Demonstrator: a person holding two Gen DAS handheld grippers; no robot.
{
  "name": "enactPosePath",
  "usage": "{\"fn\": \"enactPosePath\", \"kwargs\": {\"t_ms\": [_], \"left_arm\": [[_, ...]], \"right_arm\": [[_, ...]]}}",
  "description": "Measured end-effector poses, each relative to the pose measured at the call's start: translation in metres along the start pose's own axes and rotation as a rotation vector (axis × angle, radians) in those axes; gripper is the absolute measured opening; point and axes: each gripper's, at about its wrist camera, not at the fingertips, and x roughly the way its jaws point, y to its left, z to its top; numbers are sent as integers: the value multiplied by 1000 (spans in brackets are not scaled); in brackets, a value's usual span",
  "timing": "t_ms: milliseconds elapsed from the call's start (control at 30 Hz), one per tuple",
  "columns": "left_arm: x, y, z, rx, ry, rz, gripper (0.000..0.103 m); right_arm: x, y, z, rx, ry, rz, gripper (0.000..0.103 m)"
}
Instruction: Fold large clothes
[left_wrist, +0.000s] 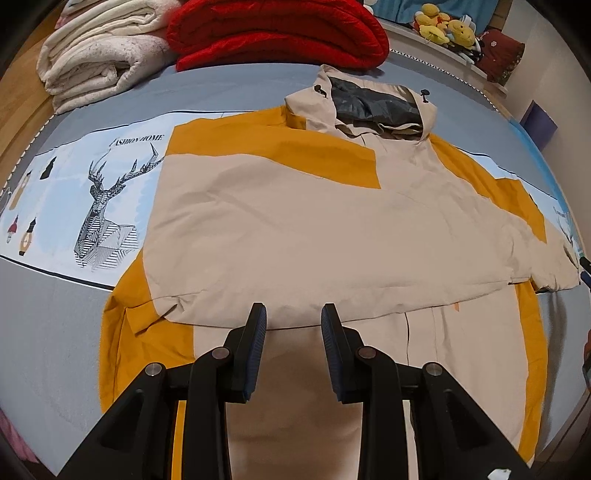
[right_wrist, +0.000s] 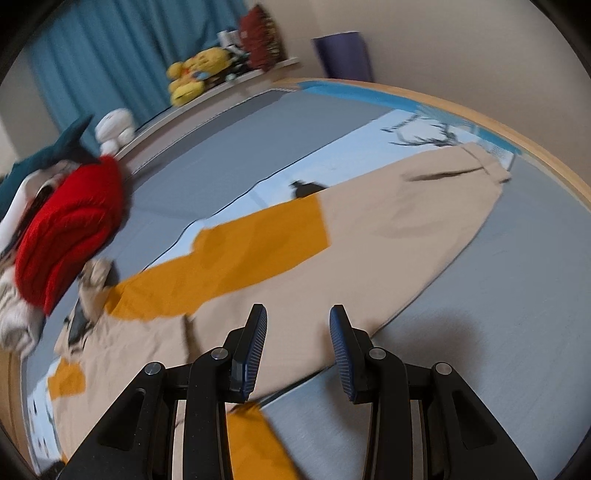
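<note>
Jacket (left_wrist: 332, 229) flat on bed (left_wrist: 55, 332). One sleeve folded across chest; sleeve at 3 o'clock (right_wrist: 424, 206) unfolded. Left tool (left_wrist: 293, 314), right tool (right_wrist: 298, 314) both gape, empty.

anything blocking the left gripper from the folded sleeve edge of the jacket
Nothing visible does. The left gripper hangs open right over the jacket, its fingertips at the folded sleeve edge. The red blanket and white blanket lie beyond the hood.
</note>
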Motion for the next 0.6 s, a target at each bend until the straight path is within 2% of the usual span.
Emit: {"fn": "enactPosePath", "kwargs": {"t_ms": [200, 367, 600], "left_arm": [[11, 0, 5, -11, 21, -7, 28], [21, -4, 7, -6, 40, -10, 28], [32, -10, 8, 10, 52, -7, 28]], "right_arm": [[21, -57, 26, 157, 18, -15, 37], [42, -106, 32, 270, 46, -48, 37], [70, -155, 36, 395, 74, -38, 37]]}}
